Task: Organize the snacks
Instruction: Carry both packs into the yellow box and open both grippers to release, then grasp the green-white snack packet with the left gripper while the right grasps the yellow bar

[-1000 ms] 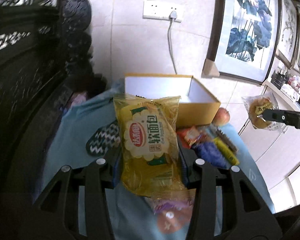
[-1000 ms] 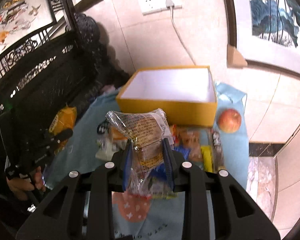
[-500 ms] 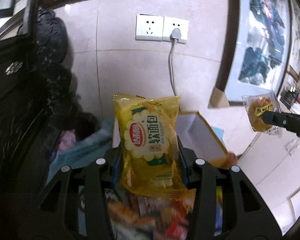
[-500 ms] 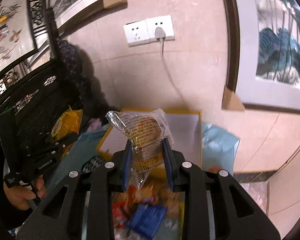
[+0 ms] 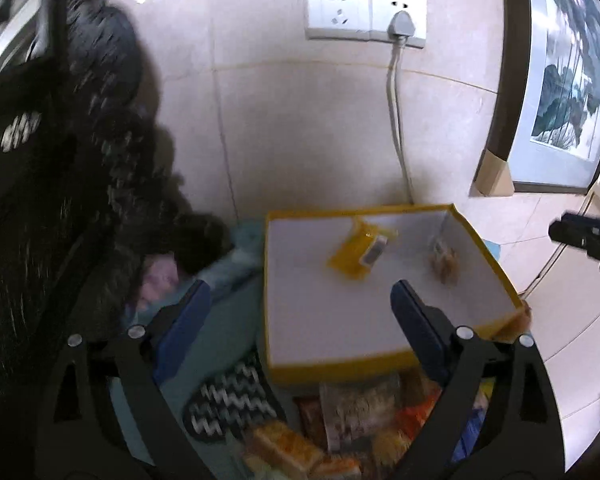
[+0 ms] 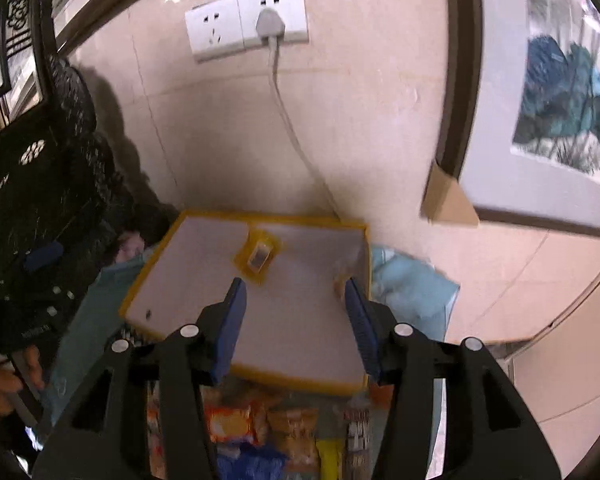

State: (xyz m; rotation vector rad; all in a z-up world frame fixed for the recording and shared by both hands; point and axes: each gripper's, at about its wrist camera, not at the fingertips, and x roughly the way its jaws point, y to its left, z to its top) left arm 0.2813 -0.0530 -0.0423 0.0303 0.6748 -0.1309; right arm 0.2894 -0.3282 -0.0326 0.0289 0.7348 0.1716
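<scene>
A yellow box with a white inside (image 5: 340, 320) (image 6: 300, 336) stands on the blue-covered table against the wall. In it lie a yellow bread packet (image 5: 358, 252) (image 6: 258, 258) near the back and a clear-wrapped cake (image 5: 444, 260) (image 6: 346, 268) by the right wall. My left gripper (image 5: 300, 300) is open and empty above the box's near left part. My right gripper (image 6: 294, 292) is open and empty above the box's near edge. A pile of loose snacks (image 5: 360, 428) (image 6: 276, 432) lies in front of the box.
A wall socket with a plugged cable (image 5: 396, 28) (image 6: 272, 20) is above the box. Dark carved furniture (image 5: 40, 200) stands at the left. A framed painting (image 5: 560, 80) (image 6: 560, 100) leans at the right. A zigzag-patterned item (image 5: 228, 404) lies left of the snack pile.
Both grippers have opened and let go of their packets. The yellow bread packet and the clear-wrapped cake now lie in the box. Both views look lower, onto the box.
</scene>
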